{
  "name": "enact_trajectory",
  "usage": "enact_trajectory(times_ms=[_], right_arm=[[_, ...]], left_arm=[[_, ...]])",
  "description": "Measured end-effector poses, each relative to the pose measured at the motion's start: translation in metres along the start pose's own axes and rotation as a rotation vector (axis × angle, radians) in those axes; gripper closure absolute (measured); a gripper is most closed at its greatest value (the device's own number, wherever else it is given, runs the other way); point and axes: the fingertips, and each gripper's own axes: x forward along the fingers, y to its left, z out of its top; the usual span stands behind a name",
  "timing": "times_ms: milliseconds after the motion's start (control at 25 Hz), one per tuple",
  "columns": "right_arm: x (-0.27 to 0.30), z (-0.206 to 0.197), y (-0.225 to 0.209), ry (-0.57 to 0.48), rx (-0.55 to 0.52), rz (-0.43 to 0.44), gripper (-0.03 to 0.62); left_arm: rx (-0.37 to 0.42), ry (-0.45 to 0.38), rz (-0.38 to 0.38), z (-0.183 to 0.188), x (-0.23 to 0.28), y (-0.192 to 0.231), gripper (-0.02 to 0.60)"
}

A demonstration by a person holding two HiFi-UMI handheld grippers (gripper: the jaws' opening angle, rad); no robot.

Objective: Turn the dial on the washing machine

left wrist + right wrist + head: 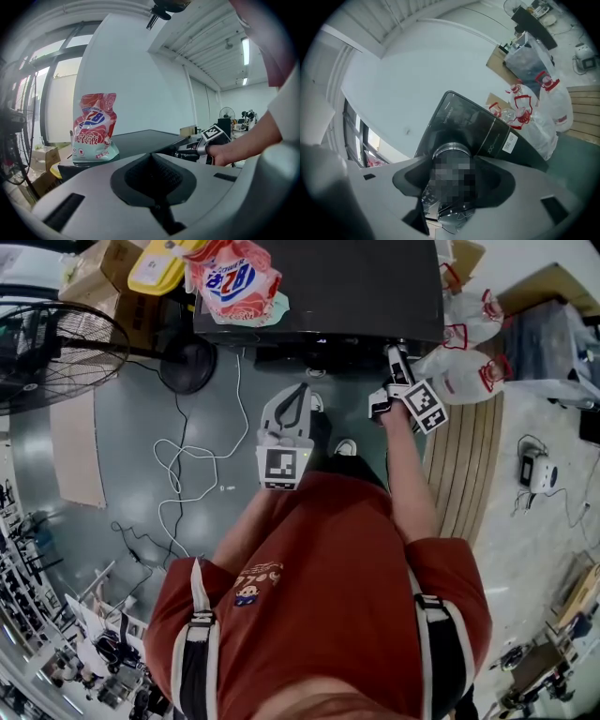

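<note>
On the washer (319, 296) front, the dial (451, 151) sits between the right gripper (397, 360) jaws, which seem to pinch its chrome rim. Rigid, smooth, probably slippery: squeeze opposite sides of the rim. Left gripper (286, 423) jaws are pressed together, empty.

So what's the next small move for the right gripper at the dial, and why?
Probably close the fingers of the right gripper firmly on the dial before twisting. The dial already sits between them, but whether they press on it isn't clear, so turning now might slip.
</note>
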Motion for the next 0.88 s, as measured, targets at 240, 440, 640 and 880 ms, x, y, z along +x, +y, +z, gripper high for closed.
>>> enact_trajectory(times_ms=[240,440,640,880], right_arm=[[-0.0004,0.0014,0.0009,-0.003,-0.029,-0.008,0.321],[0.0011,0.0012,0.0011,-0.002,-0.082,-0.027,0.321],[0.0004,0.0014,0.0027,0.005,-0.157,-0.050,0.322],[0.0005,0.0005,0.0034,0.023,-0.308,-0.096,0.322]], left_arm=[[-0.002,0.001,-0.003,0.0010,0.0009,-0.0021,0.571],[0.000,0.004,-0.010,-0.0008,0.0028,-0.0056,0.571],[0.001,0.000,-0.008,0.0005,0.0022,-0.0051,0.571],[0.000,0.001,-0.003,-0.0009,-0.0004,-0.0039,0.571]])
